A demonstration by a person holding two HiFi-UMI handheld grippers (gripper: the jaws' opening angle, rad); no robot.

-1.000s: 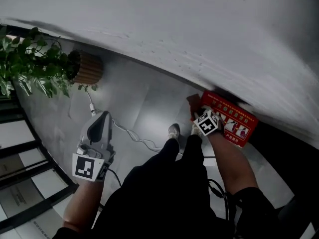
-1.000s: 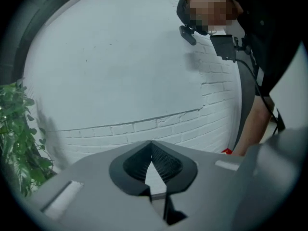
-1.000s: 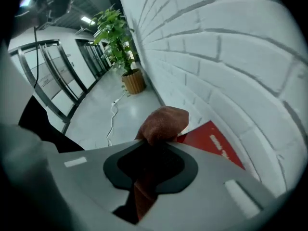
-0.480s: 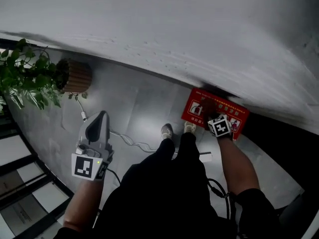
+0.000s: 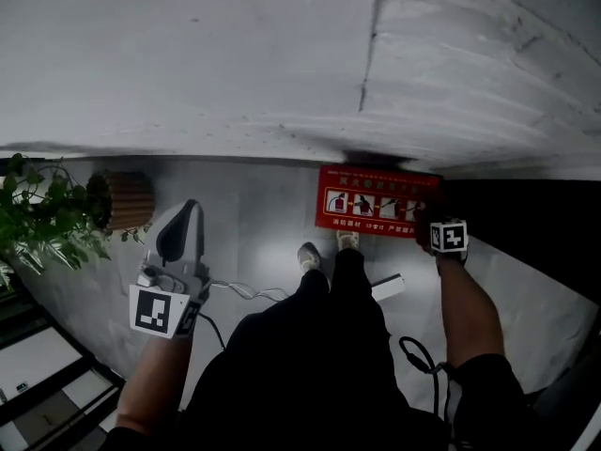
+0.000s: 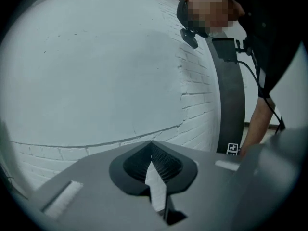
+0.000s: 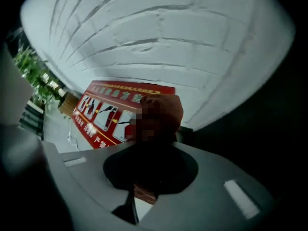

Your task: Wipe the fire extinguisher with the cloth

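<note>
Your right tool [image 5: 448,237] is clamped on a crumpled rust-red cloth [image 7: 166,105]. Just to its left, a flat red fire-extinguisher box with pictogram panels [image 5: 376,201] sits at the foot of the white brick wall [image 5: 282,54]. Your left tool [image 6: 151,147] is well to the left, its tips together on nothing.

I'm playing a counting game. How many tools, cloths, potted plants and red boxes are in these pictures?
Tools: 2, the left tool and the right tool
Cloth: 1, in the right tool
Potted plant: 1
Red box: 1
Total: 5
</note>
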